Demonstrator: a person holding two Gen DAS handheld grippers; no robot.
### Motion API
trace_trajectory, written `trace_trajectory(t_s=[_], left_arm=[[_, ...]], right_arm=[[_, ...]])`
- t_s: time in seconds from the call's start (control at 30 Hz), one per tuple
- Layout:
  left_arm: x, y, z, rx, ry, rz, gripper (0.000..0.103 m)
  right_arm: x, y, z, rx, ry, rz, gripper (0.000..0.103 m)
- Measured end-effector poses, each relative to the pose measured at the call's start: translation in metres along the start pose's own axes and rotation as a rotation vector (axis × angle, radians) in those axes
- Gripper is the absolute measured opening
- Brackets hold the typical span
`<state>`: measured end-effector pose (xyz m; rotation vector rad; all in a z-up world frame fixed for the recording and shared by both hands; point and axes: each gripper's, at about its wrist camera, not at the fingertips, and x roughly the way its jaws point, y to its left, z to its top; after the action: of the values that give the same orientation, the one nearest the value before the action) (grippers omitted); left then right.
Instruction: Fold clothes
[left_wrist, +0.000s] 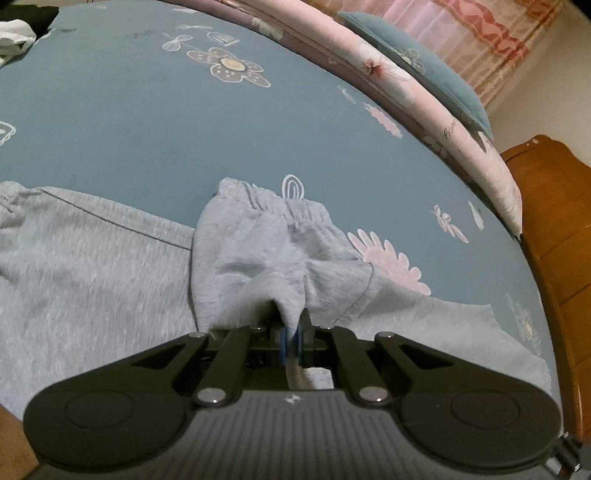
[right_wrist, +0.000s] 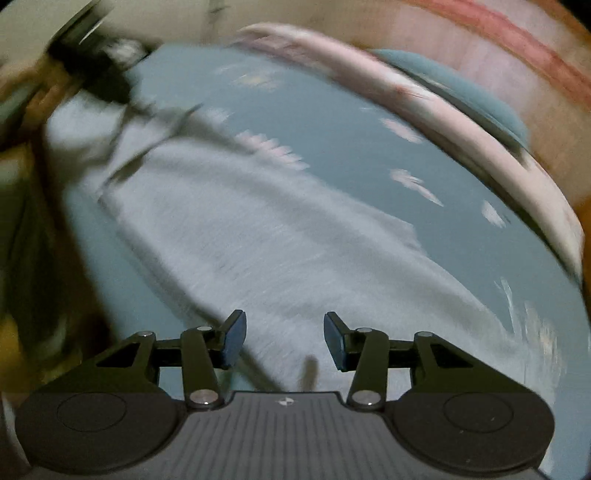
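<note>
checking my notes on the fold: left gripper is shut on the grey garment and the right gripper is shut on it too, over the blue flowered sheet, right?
Not quite. The left gripper is shut on a fold of the grey garment, but the right gripper is open: the right wrist view shows its jaws standing apart with nothing pinched between them. Both are over the blue flowered sheet.

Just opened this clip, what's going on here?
A person with a handheld gripper in each hand is folding grey trousers spread on a blue flowered bedsheet. The left gripper is shut on a pinch of the fabric near the elastic waistband, which is drawn over onto the rest of the garment. The right gripper is open and holds nothing, above another stretch of the trousers; its view is blurred.
</note>
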<state>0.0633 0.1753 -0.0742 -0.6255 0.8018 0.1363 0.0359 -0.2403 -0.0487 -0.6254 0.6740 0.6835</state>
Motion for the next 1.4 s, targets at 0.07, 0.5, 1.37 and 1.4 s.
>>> trace_trajectory(t_s=[0.07, 0.5, 1.37, 1.4], left_arm=[[-0.002, 0.001, -0.001, -0.004, 0.004, -0.006, 0.004], [-0.008, 0.009, -0.001, 0.005, 0.039, -0.019, 0.005], [0.027, -0.138, -0.021, 0.406, 0.066, -0.245, 0.056], [0.04, -0.144, -0.022, 0.403, 0.075, -0.249, 0.056]], right_arm=[[0.006, 0.013, -0.002, -0.107, 0.029, 0.017, 0.049], [0.022, 0.031, -0.006, -0.246, 0.079, 0.034, 0.004], [0.045, -0.037, -0.031, 0.547, -0.031, -0.094, 0.061], [0.04, -0.034, -0.036, 0.546, -0.033, -0.098, 0.062]])
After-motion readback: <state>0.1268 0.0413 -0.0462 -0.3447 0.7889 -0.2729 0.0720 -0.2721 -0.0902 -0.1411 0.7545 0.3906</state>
